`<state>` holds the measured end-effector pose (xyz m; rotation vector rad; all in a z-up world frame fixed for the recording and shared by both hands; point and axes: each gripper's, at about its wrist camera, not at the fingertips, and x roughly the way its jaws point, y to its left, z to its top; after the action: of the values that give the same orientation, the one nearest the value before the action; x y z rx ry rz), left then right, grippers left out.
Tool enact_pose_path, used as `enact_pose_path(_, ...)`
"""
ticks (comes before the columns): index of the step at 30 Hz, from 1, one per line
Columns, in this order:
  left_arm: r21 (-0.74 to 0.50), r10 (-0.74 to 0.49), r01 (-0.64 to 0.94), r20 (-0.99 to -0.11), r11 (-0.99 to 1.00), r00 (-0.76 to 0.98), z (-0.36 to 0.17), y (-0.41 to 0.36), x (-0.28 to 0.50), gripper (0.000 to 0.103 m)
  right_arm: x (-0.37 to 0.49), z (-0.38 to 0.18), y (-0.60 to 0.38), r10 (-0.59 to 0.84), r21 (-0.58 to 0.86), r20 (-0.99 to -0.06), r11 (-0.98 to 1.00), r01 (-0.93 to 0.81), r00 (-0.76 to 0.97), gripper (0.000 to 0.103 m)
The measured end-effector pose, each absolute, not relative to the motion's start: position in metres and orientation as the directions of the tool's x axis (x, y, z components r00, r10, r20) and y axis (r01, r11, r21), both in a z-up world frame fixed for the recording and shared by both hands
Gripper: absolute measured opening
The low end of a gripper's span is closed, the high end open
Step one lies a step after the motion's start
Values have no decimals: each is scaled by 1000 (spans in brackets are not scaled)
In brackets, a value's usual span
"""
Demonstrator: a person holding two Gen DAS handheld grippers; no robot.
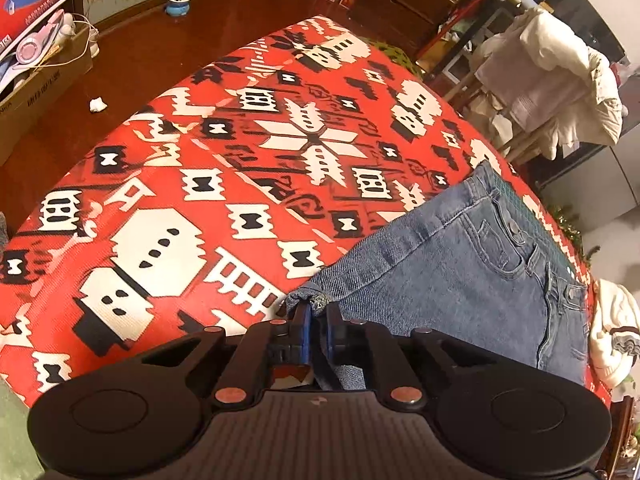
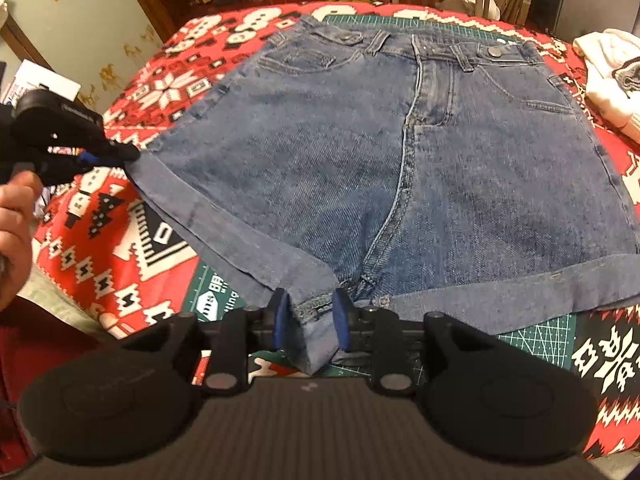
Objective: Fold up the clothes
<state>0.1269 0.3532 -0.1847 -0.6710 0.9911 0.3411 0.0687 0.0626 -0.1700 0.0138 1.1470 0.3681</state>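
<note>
My left gripper [image 1: 316,314] is pinched on the outer corner of the left leg's rolled cuff; its blue pads [image 1: 306,320] sit nearly together with a bunch of denim between them. From the right wrist view I see the same gripper [image 2: 120,156] at the cuff corner, a hand [image 2: 16,216] behind it. My right gripper [image 2: 310,312] straddles the inner end of that same cuff, close to the crotch seam. Its fingers [image 2: 283,316] are spread wider, with the thick cuff between them; I judge they are closing on it, but I cannot tell whether they grip yet.

The denim shorts [image 2: 360,160] lie front side up and flat, waistband toward the far edge of the table, hems toward me. They rest partly on a green cutting mat [image 2: 532,332] and partly on the red patterned tablecloth [image 1: 200,160] that covers the table. A white knitted garment [image 2: 604,80] sits near the right edge, well apart from the shorts.

As I read it, the folding has hardly begun: the shorts are spread out, no fold is made. With both ends of the left cuff held, the next step is likely to lift this leg and carry it over the right one, halving the shorts lengthwise. After that a fold of the hems up to the waistband is left, and then the white garment.
</note>
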Motion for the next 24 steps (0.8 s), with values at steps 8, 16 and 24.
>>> enact_pose_path(8,-407,-50,-570,-841,714,539,-184,363,124,7,60,-170,74,296,163,-880,923,-349,371,32)
enact_pose_path(16,-426,-58,-579,-836,696,546,-184,368,122,7,60,-173,69,288,174,-895,929,-328,342,5)
enact_pose_path(24,-515,-109,-563,-793,646,600,-175,379,107,7,47,-156,63,375,245,-859,899,-363,349,5)
